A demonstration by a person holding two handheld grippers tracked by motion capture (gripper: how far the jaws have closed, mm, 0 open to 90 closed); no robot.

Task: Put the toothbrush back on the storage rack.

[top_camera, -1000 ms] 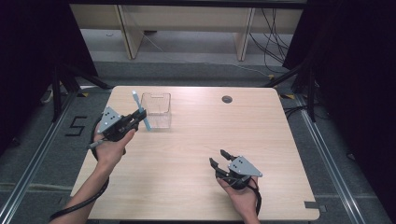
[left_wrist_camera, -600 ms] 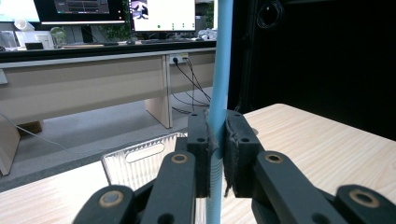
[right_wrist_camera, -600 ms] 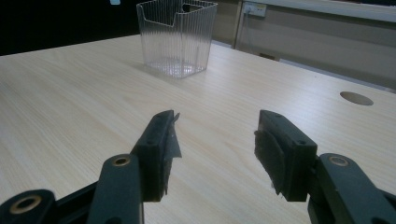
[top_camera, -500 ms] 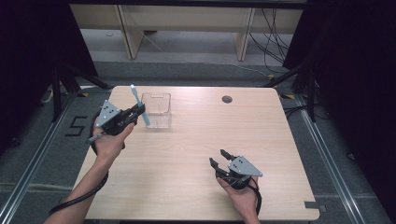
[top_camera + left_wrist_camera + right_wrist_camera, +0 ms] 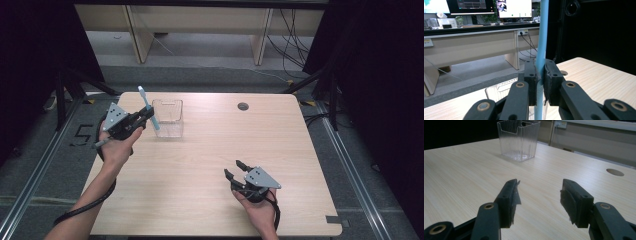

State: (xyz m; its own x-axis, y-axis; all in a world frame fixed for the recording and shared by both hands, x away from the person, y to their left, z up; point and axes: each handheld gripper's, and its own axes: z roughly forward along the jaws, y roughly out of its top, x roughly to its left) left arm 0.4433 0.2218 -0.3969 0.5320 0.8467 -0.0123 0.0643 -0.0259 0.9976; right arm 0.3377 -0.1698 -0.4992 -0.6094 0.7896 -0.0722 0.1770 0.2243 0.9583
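A: High view first. Where's your left hand?

B: Your left forearm comes up from the bottom left. The left gripper (image 5: pixel 142 117) is raised near the table's (image 5: pixel 300 150) far left corner, pointing at the clear plastic bin (image 5: pixel 168 118). Its jaws pinch a light blue toothbrush (image 5: pixel 149 107), which stands nearly upright, head up and leaning slightly left, just beside the bin's left wall.

A: Right hand?

B: Near the front edge, well apart from the bin. The right gripper (image 5: pixel 236 168) sits low over the wood with its jaws spread and nothing between them. A grey three-cornered plate tops each gripper.

A: Left gripper view?

B: Your left gripper (image 5: pixel 540 80) has black jointed jaws pressed tight on the toothbrush (image 5: pixel 541 42). The handle is smooth above the pads and ribbed below. The bin (image 5: pixel 499 90) shows low behind the jaws, ribbed and see-through.

A: Right gripper view?

B: Your right gripper (image 5: pixel 539 195) is wide open, matte black pads, holding nothing. The bin (image 5: pixel 518 140) stands ahead on the pale wood-grain table (image 5: pixel 461 170), square with ribbed walls. A round hole (image 5: pixel 615 172) sits at far right.
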